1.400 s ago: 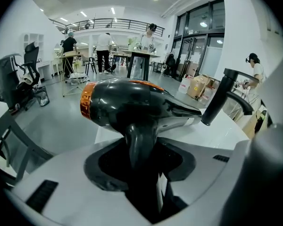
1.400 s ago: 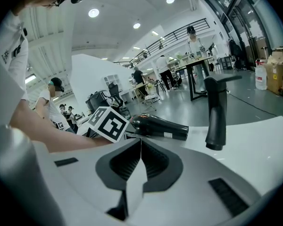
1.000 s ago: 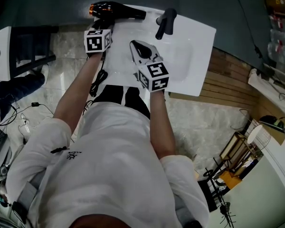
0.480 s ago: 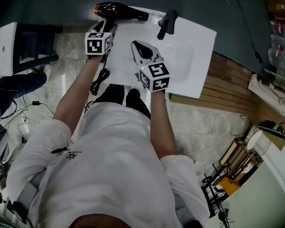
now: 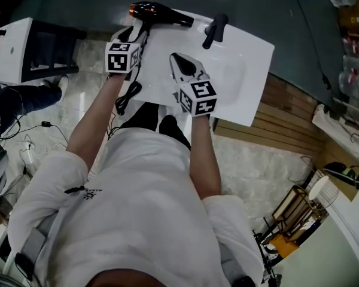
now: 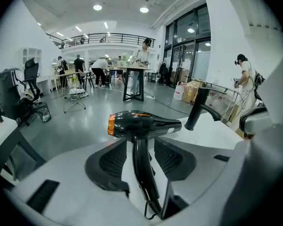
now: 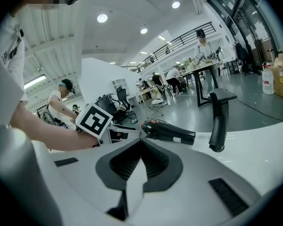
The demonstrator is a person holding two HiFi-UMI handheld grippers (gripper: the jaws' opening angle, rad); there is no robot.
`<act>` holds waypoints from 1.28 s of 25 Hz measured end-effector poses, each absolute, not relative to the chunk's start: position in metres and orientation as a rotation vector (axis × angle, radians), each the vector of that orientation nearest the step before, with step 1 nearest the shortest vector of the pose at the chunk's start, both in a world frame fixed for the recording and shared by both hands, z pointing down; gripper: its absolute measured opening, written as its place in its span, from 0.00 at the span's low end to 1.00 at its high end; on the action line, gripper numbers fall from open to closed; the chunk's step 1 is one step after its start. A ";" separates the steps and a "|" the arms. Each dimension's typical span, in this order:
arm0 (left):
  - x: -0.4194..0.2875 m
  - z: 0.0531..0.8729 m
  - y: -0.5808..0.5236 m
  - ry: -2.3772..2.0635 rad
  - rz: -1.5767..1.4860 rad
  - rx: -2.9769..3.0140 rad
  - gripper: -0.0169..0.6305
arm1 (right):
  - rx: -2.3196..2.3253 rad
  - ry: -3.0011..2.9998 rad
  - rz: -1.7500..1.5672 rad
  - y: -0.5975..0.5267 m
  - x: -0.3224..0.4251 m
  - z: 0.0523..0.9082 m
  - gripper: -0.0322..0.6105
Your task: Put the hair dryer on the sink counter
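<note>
The black hair dryer [image 5: 161, 15] with an orange rear end lies on the back left corner of the white sink counter [image 5: 251, 94]. Its handle points toward me and its cord [image 5: 127, 94] hangs over the front edge. My left gripper [image 5: 139, 34] is right behind it. In the left gripper view the dryer's handle [image 6: 142, 168] runs between the jaws of the left gripper [image 6: 141, 146]. They have just been closing, but gaps show on both sides. My right gripper [image 5: 175, 58] hovers over the counter's middle, shut and empty, with the dryer [image 7: 172, 131] ahead of the right gripper [image 7: 139, 143].
A black faucet [image 5: 214, 28] stands at the back of the basin, right of the dryer. A white table [image 5: 12, 46] stands to the left. Cables [image 5: 39, 139] lie on the floor. Wooden slats [image 5: 290, 115] are on the right. People stand far off in the hall.
The left gripper has drawn slightly back from the dryer, which stays lying on the counter. The right gripper has hardly moved.
</note>
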State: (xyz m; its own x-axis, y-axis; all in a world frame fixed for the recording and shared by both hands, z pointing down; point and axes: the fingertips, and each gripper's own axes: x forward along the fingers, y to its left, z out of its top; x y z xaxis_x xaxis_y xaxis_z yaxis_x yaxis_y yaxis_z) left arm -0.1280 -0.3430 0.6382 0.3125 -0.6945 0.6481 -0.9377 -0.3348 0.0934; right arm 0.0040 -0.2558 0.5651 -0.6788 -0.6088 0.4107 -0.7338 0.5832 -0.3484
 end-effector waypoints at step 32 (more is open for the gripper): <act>-0.095 0.515 -0.239 -1.509 0.489 2.268 0.03 | 1.089 -2.707 0.599 -0.178 0.052 0.507 0.06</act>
State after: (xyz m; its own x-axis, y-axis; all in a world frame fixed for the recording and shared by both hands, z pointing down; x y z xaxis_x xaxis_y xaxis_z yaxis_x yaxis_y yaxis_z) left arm -0.0950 -0.2393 0.5151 0.3659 -0.7981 0.4787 -0.9272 -0.3572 0.1130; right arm 0.0522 -0.1781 0.5070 -0.7211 -0.6275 0.2937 -0.6928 0.6540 -0.3039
